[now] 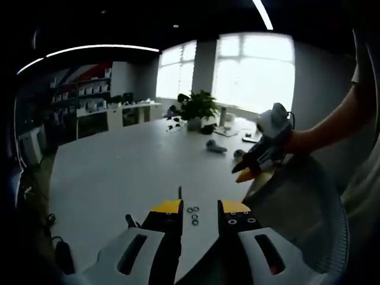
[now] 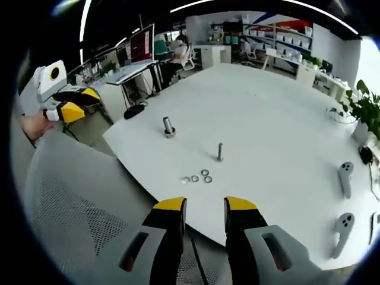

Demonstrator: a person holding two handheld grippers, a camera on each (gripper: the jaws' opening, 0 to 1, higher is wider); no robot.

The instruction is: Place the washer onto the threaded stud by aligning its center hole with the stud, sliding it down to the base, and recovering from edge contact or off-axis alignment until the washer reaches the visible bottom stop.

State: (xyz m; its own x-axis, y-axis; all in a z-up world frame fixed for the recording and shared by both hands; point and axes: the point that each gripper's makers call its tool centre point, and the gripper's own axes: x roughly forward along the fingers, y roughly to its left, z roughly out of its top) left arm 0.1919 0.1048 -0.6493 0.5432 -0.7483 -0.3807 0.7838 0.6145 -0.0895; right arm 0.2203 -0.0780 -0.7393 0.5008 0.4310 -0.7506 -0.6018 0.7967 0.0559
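Several small metal washers (image 2: 196,177) lie loose on the white table (image 2: 267,113), near its front edge. A thin threaded stud (image 2: 220,152) stands upright just behind them. My right gripper (image 2: 205,205) is open and empty, hovering short of the table edge, in front of the washers. In the left gripper view, the washers (image 1: 193,214) lie between my left gripper's (image 1: 200,208) open jaws, with the stud (image 1: 180,192) just beyond. The right gripper (image 1: 242,166) shows at the right, held by a hand. The left gripper (image 2: 80,102) shows at far left, off the table.
A thicker bolt with a nut (image 2: 168,126) stands left of the stud. Two grey controllers (image 2: 345,175) lie on the table's right side, and a potted plant (image 1: 199,107) stands at the far end. A mesh chair back (image 2: 77,196) sits between me and the table.
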